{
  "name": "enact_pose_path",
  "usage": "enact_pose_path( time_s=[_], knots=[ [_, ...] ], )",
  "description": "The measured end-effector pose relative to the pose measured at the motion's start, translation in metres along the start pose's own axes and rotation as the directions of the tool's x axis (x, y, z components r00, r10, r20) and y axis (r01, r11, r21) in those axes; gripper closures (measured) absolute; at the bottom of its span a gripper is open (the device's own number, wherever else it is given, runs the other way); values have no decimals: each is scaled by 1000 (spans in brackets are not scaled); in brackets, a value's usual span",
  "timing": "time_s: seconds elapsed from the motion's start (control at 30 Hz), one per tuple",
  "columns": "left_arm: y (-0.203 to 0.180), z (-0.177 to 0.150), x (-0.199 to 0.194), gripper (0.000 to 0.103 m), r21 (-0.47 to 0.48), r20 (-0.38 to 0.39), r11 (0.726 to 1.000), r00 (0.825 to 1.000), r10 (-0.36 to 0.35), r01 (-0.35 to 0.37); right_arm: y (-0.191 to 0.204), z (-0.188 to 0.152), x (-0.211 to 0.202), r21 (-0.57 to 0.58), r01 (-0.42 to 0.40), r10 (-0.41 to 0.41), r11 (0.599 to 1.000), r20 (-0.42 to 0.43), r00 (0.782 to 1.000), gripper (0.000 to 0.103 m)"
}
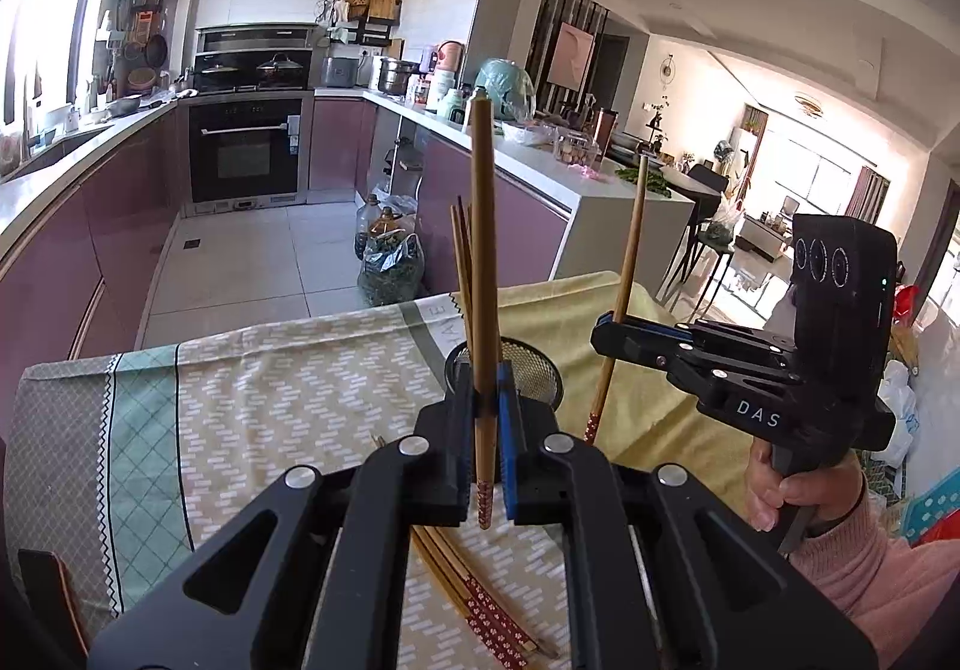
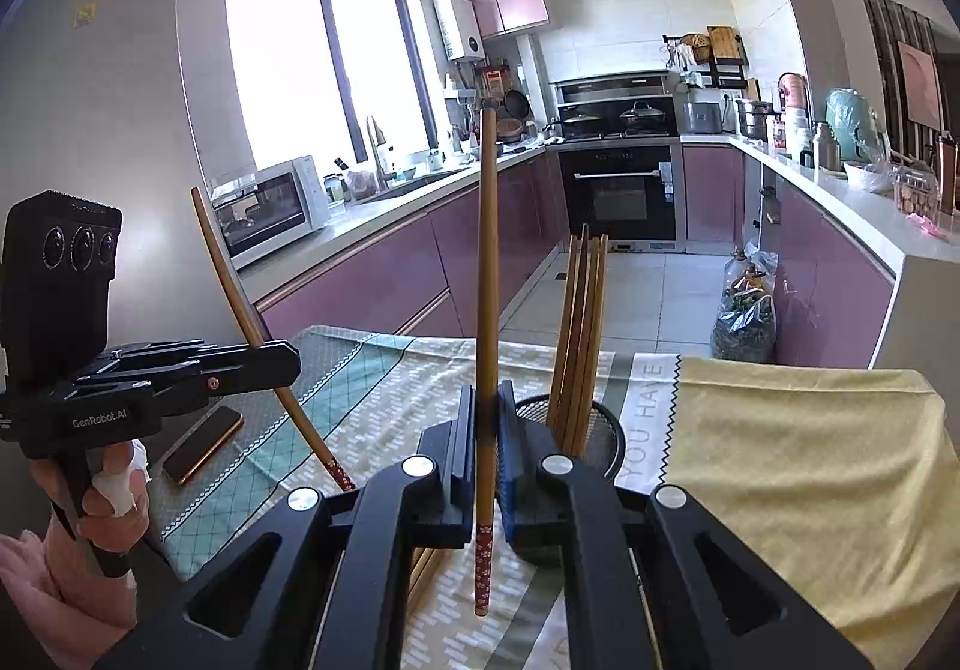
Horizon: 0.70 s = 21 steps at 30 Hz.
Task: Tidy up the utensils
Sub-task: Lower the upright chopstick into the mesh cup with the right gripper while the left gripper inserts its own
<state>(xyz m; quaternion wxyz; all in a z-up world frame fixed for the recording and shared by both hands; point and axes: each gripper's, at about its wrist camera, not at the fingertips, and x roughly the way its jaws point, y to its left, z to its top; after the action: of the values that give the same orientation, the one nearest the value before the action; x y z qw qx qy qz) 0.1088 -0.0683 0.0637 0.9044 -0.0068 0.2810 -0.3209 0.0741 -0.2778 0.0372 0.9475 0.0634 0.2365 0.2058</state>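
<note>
- The left gripper (image 1: 485,400) is pinching one chopstick (image 1: 482,274) between its pressed-together jaws, holding it nearly upright, the red patterned end hanging below the pads and the plain end rising well above them.
- The right gripper (image 2: 487,418) is clamping a second chopstick (image 2: 487,310) in the same way, upright, its red flowered end pointing down under the jaws.
- Seen from the right wrist, the left gripper is sitting level to the left, a hand (image 2: 102,496) with a white wrap on one finger gripping its handle; its chopstick is leaning back at a tilt.
- Seen from the left wrist, the right gripper is lying to the right, a hand (image 1: 798,490) in a pink sleeve (image 1: 882,574) holding its handle.
- Directly beneath the left gripper, several loose chopsticks (image 1: 474,598) are lying flat on the patterned tablecloth (image 1: 270,370).
- Just beyond both sets of jaws a black mesh holder (image 2: 600,430) is standing on the cloth, with a bundle of chopsticks (image 2: 579,334) standing in it, leaning slightly.
- To the right of the holder a yellow cloth (image 2: 798,466) is covering the table.
- To the left of the right gripper, a phone (image 2: 201,445) is lying flat on the tablecloth below the left gripper.
- Farther off, bags (image 1: 390,262) are sitting on the tiled floor by the purple cabinets.
- At the far end an oven (image 2: 621,196) is standing under a stove bearing lidded pans.
</note>
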Motion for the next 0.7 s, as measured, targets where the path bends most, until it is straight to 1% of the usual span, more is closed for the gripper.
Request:
enact_pose_path(
  time_s=[0.33,0.43,0.57,0.7],
  knots=[
    [-15,41,6,95,35,72,999,997,-9,7,-12,32,-2,8,25,-26,1000,80,996,97],
    [-18,51,12,95,43,81,999,997,-10,7,-15,39,2,12,33,-34,999,96,995,97],
    [-20,58,25,95,44,77,999,997,-1,-2,-18,44,8,16,47,-48,999,99,994,97],
    [-20,55,41,95,49,46,999,999,12,-14,-23,44,23,21,65,-67,998,76,995,97]
  ],
)
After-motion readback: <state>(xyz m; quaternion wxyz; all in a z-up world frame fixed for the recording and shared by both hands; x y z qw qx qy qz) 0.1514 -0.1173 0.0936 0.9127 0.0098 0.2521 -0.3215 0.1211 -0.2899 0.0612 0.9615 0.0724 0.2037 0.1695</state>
